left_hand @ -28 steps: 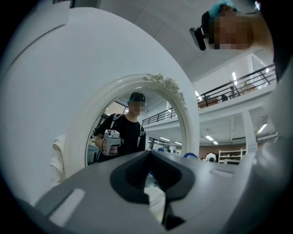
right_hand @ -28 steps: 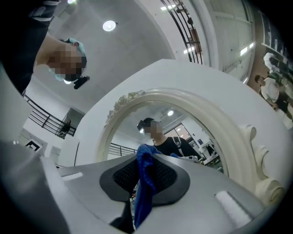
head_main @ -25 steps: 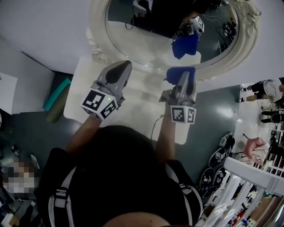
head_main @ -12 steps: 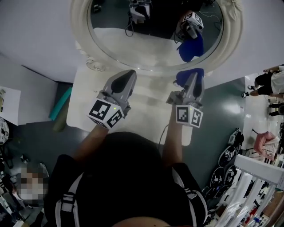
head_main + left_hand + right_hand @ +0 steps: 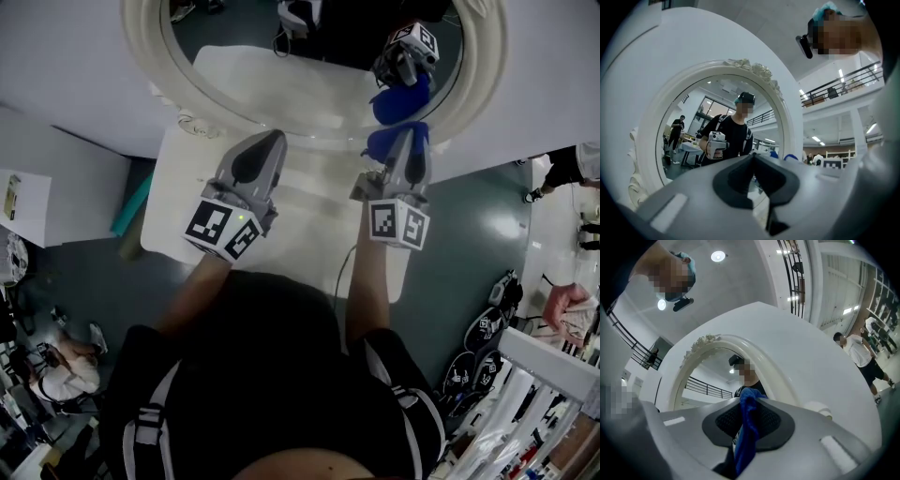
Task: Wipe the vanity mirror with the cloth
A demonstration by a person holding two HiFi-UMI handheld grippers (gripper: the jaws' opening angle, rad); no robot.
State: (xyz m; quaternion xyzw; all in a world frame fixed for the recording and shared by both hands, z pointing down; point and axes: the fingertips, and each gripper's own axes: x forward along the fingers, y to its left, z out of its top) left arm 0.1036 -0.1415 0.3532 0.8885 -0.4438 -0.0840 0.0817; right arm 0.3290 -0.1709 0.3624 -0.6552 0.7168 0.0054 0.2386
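The oval vanity mirror [image 5: 309, 80] in its cream ornate frame [image 5: 141, 47] stands at the back of a white table [image 5: 300, 220]. My right gripper [image 5: 411, 136] is shut on a blue cloth [image 5: 386, 141], which it holds at the mirror's lower right rim; the cloth's reflection [image 5: 398, 101] shows just above it. In the right gripper view the cloth [image 5: 747, 427] hangs between the closed jaws of that gripper [image 5: 749, 401], facing the frame [image 5: 693, 357]. My left gripper [image 5: 267, 141] is shut and empty, pointing at the mirror's lower edge. The left gripper [image 5: 752, 157] also faces the glass [image 5: 717, 126].
A teal object [image 5: 131, 202] lies on the floor left of the table. A small coiled item [image 5: 194, 123] sits by the mirror's left foot. A cable [image 5: 339, 267] trails from my right gripper. People [image 5: 562, 169] stand at the right, and bags [image 5: 483, 328] lie on the floor.
Both grippers have moved forward toward the mirror. The cloth now sits against the lower rim, closer to its reflection. The head view has shifted left.
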